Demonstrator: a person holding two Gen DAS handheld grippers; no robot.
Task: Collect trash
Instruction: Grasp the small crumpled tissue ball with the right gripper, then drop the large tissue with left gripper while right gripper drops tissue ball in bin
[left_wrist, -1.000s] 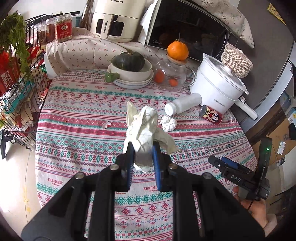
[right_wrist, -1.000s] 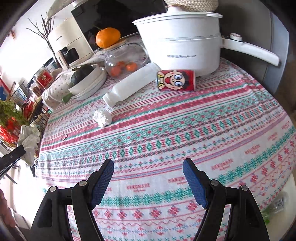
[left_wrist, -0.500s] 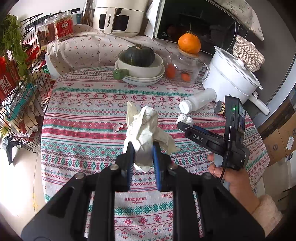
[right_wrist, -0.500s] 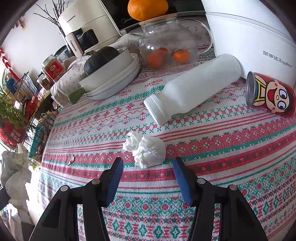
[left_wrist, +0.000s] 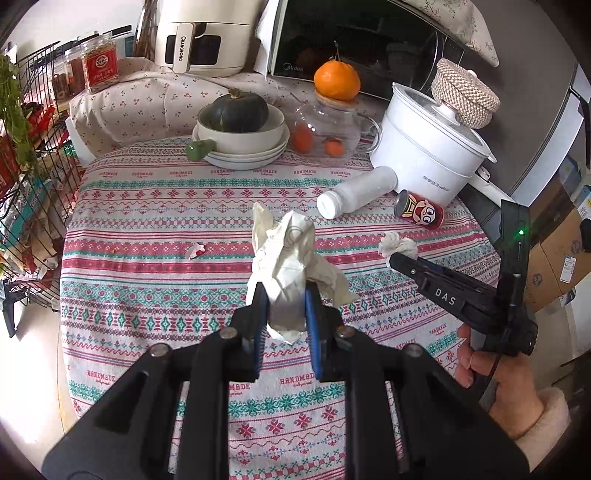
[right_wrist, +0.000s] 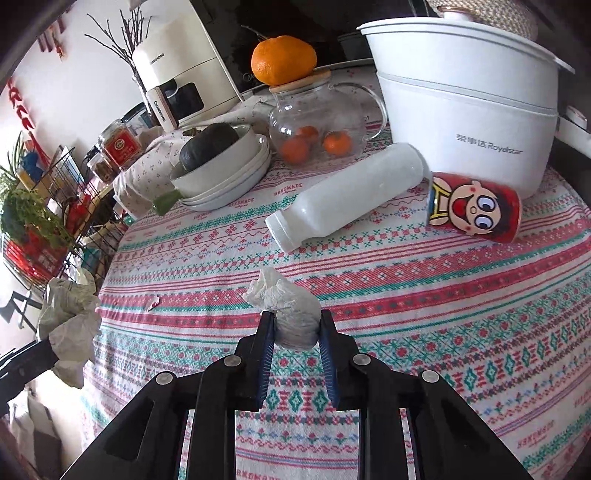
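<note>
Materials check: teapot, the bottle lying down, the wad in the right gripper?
Teapot: clear glass, glossy; the small oranges inside show through. Its lid looks like wood or bamboo.
Bottle: probably plastic, opaque white, slight sheen, no label seen.
Wad: soft tissue paper, matte white, crumpled and creased between the right gripper's pads.

wall (right_wrist: 92, 66): white, daylit | table (left_wrist: 147, 229): round, patterned cloth | wire rack (left_wrist: 33, 155): left | floor (left_wrist: 29, 369): pale
</note>
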